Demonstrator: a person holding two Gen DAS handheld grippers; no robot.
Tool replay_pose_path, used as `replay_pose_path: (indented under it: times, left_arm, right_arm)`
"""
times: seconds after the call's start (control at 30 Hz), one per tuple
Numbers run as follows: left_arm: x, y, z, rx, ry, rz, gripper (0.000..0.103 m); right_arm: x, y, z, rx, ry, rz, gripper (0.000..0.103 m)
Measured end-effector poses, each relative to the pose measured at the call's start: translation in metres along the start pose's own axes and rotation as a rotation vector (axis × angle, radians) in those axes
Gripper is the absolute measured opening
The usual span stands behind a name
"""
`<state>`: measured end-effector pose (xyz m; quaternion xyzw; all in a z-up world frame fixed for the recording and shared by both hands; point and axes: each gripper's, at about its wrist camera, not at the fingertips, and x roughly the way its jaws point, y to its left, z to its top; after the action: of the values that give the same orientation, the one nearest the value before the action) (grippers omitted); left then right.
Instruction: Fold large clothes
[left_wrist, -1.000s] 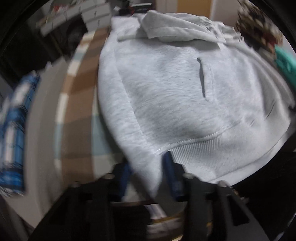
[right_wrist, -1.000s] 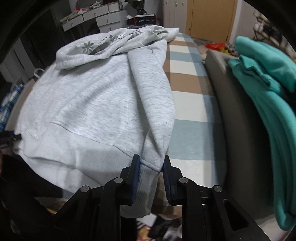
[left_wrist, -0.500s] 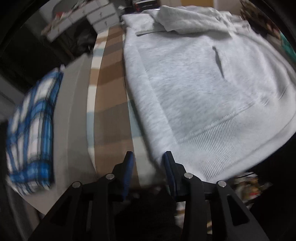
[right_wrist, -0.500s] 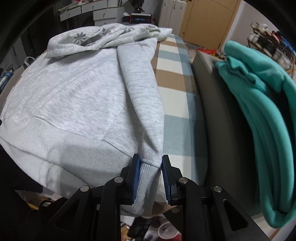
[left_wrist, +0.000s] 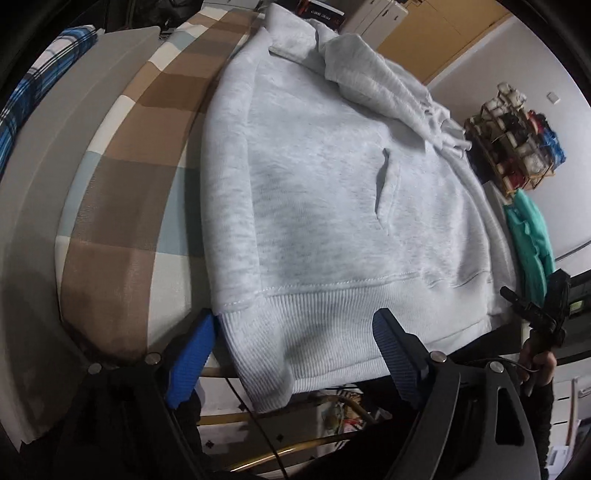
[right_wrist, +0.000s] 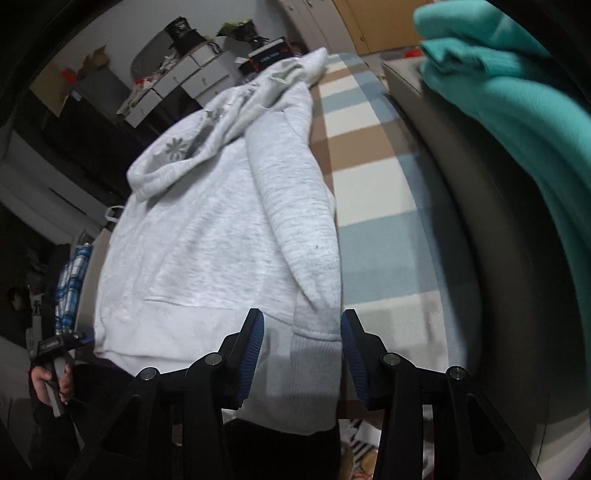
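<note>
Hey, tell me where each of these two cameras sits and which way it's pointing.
Left wrist: sits on the left claw, looking down along it over the grey hoodie from its hem corner; its opening pads straddle the hem; the person's other hand shows at right.
Right wrist: sits on the right claw, looking down along the folded sleeve; pads opening beside the cuff; the other hand shows at left.
Shared: hoodie, checked cover, teal garment.
</note>
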<state>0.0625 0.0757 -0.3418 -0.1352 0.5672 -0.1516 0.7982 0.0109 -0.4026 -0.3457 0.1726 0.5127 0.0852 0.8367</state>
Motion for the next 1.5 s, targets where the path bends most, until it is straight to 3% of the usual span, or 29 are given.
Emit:
replay_pose_path:
  times: [0.1, 0.17, 0.2, 0.23, 0.27, 0.3, 0.4, 0.47, 0.57, 0.77, 1.23, 1.33, 1.37, 1.4, 1.43, 1.5]
  left_arm:
    - [0.002, -0.011, 0.002, 0.067, -0.018, 0.068, 0.081]
    - [0.003, -0.015, 0.002, 0.106, -0.055, 0.146, 0.069]
    - [0.003, -0.012, 0.003, 0.106, -0.071, 0.173, 0.053]
    - [0.002, -0.011, 0.003, 0.109, -0.09, 0.218, 0.039]
    - [0.002, -0.01, 0.003, 0.128, -0.093, 0.248, 0.033]
    - [0.003, -0.011, 0.003, 0.149, -0.098, 0.263, 0.029]
    - [0.001, -0.01, 0.001, 0.202, -0.116, 0.305, 0.028]
    - [0.001, -0.012, 0.001, 0.239, -0.13, 0.364, 0.024]
    - [0.0, -0.013, 0.0, 0.246, -0.136, 0.386, 0.024]
    - [0.001, -0.017, -0.002, 0.279, -0.147, 0.421, 0.024]
    - [-0.001, -0.013, -0.002, 0.288, -0.152, 0.39, 0.026]
    - [-0.007, -0.008, -0.002, 0.228, -0.133, 0.315, 0.025]
    - [-0.014, -0.006, -0.004, 0.196, -0.146, 0.246, 0.025]
    - [-0.019, -0.004, -0.007, 0.178, -0.163, 0.176, 0.033]
    - [-0.023, 0.0, -0.009, 0.158, -0.169, 0.126, 0.048]
    - [-0.023, 0.011, -0.01, 0.073, -0.154, 0.022, 0.057]
  right_arm:
    - [0.008, 0.008, -0.004, -0.055, 0.006, -0.069, 0.053]
    - [0.011, 0.015, -0.005, -0.094, 0.001, -0.129, 0.057]
    - [0.011, 0.017, -0.006, -0.108, 0.002, -0.137, 0.057]
    - [0.013, 0.021, -0.007, -0.121, 0.005, -0.132, 0.05]
    - [0.013, 0.026, -0.008, -0.137, 0.003, -0.132, 0.029]
    - [0.013, 0.03, -0.008, -0.157, 0.0, -0.144, 0.024]
    - [0.005, 0.045, -0.012, -0.245, -0.044, -0.224, 0.023]
    - [0.005, 0.054, -0.014, -0.327, -0.046, -0.343, 0.021]
    - [0.007, 0.064, -0.017, -0.415, -0.045, -0.445, 0.019]
    - [0.012, 0.056, -0.013, -0.395, -0.041, -0.493, 0.018]
    - [0.02, 0.046, -0.011, -0.343, -0.017, -0.529, 0.017]
    - [0.018, 0.047, -0.008, -0.321, -0.012, -0.482, 0.018]
    - [0.016, 0.046, -0.007, -0.307, -0.014, -0.446, 0.018]
    - [0.013, 0.045, -0.006, -0.287, -0.015, -0.402, 0.02]
    - [0.009, 0.042, -0.003, -0.253, -0.011, -0.315, 0.022]
    - [0.004, 0.034, 0.0, -0.184, -0.001, -0.174, 0.023]
